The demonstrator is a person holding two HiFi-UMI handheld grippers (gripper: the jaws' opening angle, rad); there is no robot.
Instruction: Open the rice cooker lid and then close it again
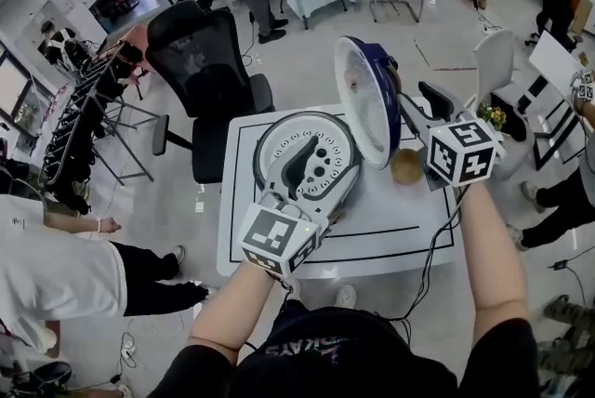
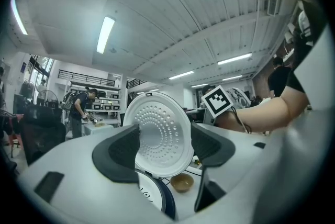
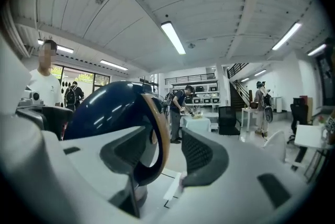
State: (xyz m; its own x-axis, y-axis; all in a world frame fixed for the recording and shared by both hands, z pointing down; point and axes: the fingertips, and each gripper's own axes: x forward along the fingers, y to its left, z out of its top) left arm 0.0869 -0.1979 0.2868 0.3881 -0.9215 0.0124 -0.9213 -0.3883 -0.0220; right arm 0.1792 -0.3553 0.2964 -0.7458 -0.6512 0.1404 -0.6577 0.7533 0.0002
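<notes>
Strip lights run over a busy open workroom, and in its middle a white table carries the rice cooker. Its pot is uncovered, and its lid stands upright on the hinge at about two o'clock from the pot. The left gripper sits at the cooker's six o'clock by the front edge. Its fingers are spread wide with nothing pressed between them, and its own view looks through the gap at the lid's perforated inner face. The right gripper reaches in from the lid's three o'clock, behind the blue shell. Its fingers are also parted, and the lid's tan edge band stands in the gap with neither pad pressing on it, as far as I can see. Opening looks done to me; closing is the step in hand. To do it well, I would bear on the shell high up, far from the hinge, and follow its arc down. The left gripper should brace the body but stay off the rim, and the push should end firmly so the latch catches. By my count there is one cooker, one lid, one small wooden bowl at the cooker's three o'clock, two grippers and one table. One black office chair stands at the table's eleven o'clock.
</notes>
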